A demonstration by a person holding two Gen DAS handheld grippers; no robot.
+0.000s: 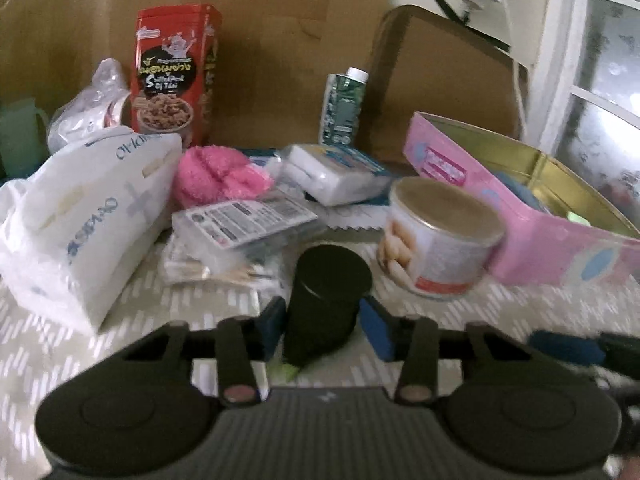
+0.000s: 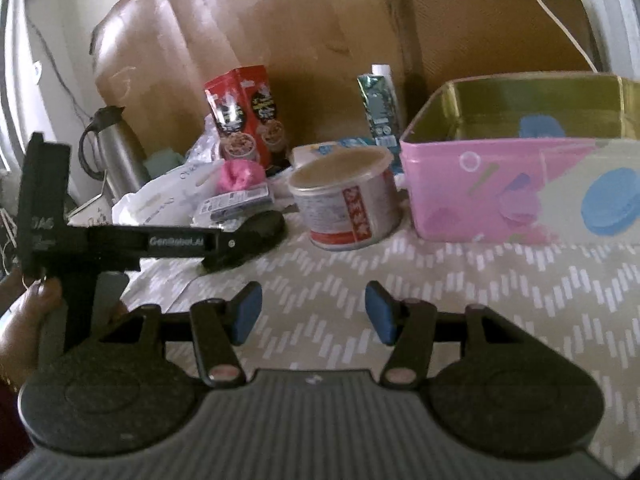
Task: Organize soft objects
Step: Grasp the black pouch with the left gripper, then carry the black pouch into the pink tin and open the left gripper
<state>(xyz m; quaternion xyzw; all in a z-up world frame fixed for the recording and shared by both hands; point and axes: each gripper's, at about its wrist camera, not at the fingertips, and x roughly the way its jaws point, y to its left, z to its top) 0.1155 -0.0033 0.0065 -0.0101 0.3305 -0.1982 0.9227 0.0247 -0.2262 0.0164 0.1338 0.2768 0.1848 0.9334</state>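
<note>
The left gripper point(image 1: 322, 322) pinches a black canister point(image 1: 326, 304) upright between its blue pads over the patterned cloth point(image 1: 500, 320), while the right gripper point(image 2: 312, 314) hangs with fingers spread and nothing between them. A pink fluffy cloth point(image 1: 218, 178) lies among packets between a white plastic bag point(image 1: 88, 208) and a pink tin point(image 1: 532, 236)

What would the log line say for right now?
left gripper: shut on black cylinder | right gripper: open, empty | pink fluffy cloth: in pile, untouched | pink tin: open
</note>
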